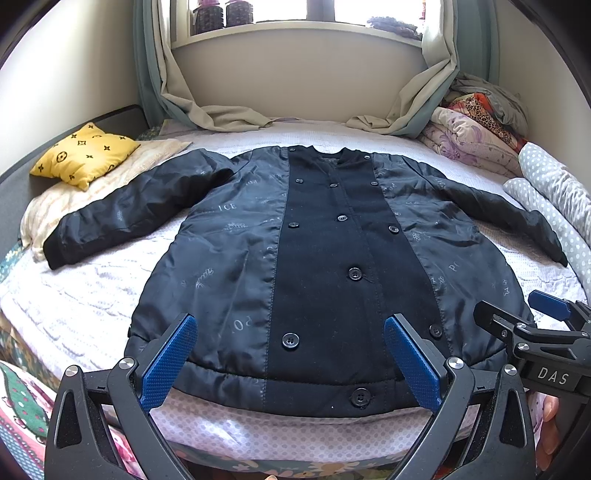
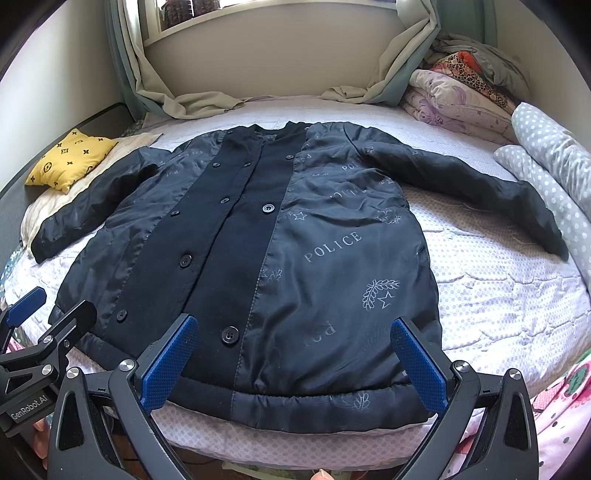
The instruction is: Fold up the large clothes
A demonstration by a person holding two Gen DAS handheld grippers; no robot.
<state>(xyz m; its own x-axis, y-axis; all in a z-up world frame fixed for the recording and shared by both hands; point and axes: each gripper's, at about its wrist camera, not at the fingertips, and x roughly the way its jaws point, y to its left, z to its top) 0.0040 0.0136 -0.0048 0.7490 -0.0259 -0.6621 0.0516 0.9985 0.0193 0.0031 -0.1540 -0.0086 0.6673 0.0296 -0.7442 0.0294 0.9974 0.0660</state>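
Left gripper (image 1: 290,363) is spread wide w/ nothing in it, blue pads (image 1: 168,363) framing the bottom hem of the jacket (image 1: 317,258) at the lower middle of the left wrist view. Right gripper (image 2: 293,363) same deal, jaws wide apart and empty, sitting at the hem in the bottom centre of its own view. Each gripper also pokes into the other's frame: right one at the lower right edge of the left view, left one at the lower left of the right view.

Jacket is dark navy, laid flat front-up across the bed (image 1: 92,280), buttoned down the middle, both sleeves spread out to the sides, collar toward the window (image 1: 295,14) at the top. Faint "POLICE" print all over the shiny panels.

Yellow pillow (image 1: 85,155) upper left, touching the left sleeve area. Pile of folded quilts (image 1: 476,133) upper right, curtains (image 1: 207,107) draped onto the bed's far edge.
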